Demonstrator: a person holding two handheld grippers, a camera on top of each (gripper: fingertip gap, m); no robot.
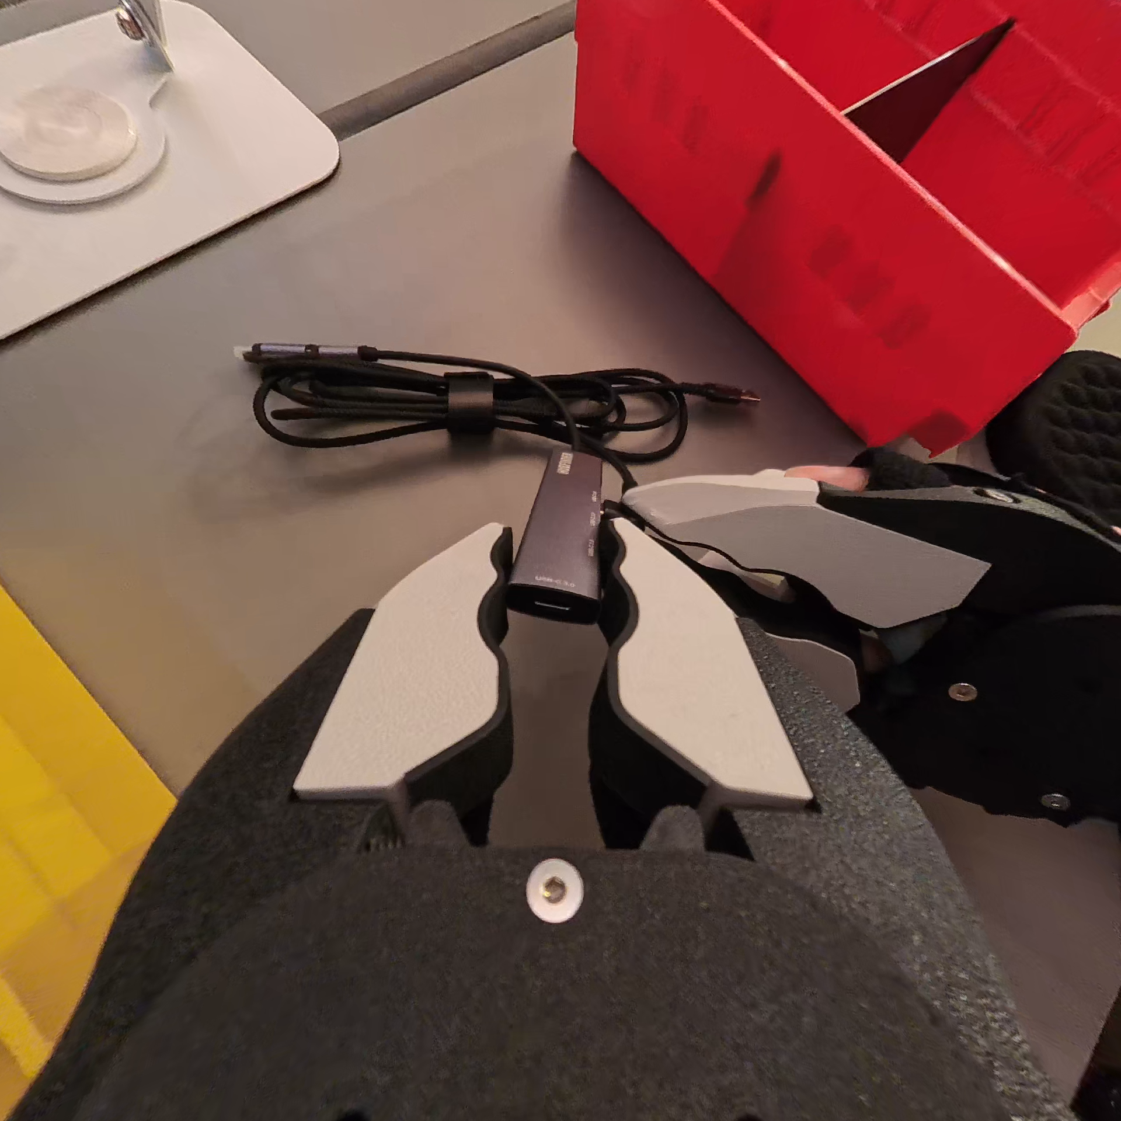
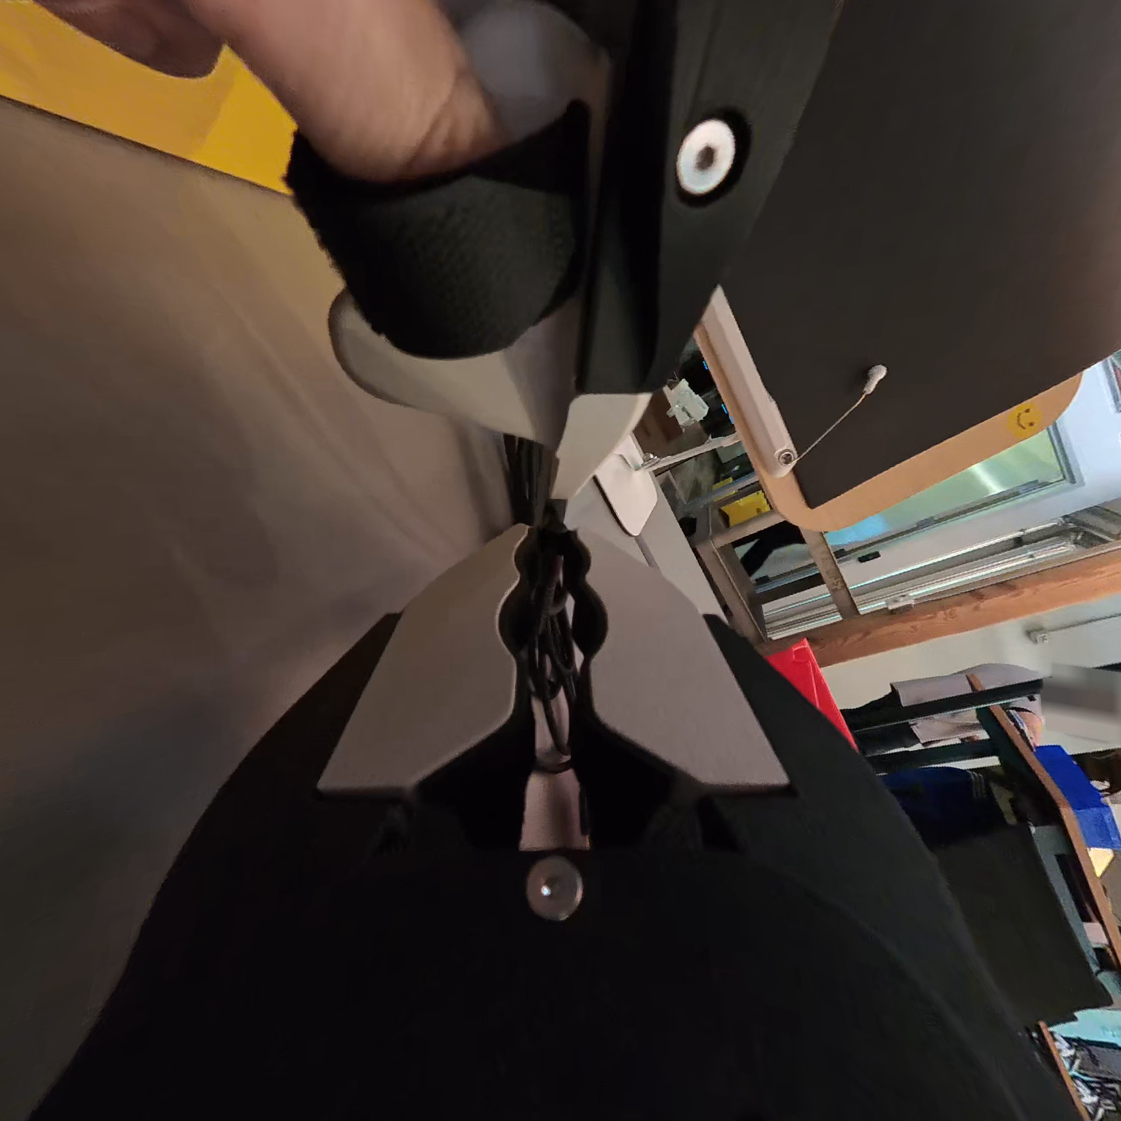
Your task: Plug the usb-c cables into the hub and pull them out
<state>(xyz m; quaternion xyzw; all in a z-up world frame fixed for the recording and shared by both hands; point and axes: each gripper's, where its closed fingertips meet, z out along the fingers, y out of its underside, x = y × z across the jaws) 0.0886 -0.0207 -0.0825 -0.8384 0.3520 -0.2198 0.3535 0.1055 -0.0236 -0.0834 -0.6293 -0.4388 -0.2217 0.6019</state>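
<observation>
While clamped in left fingers (image 1: 485,570), hub (image 1: 561,534) lengthwise, port end toward camera

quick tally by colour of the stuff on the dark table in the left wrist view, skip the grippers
Black: 1, the bundled cable strapped in a coil
Dark grey: 1, the hub
Red: 1, the box
Pale grey: 1, the flat stand base at the far left
Total: 4
</observation>
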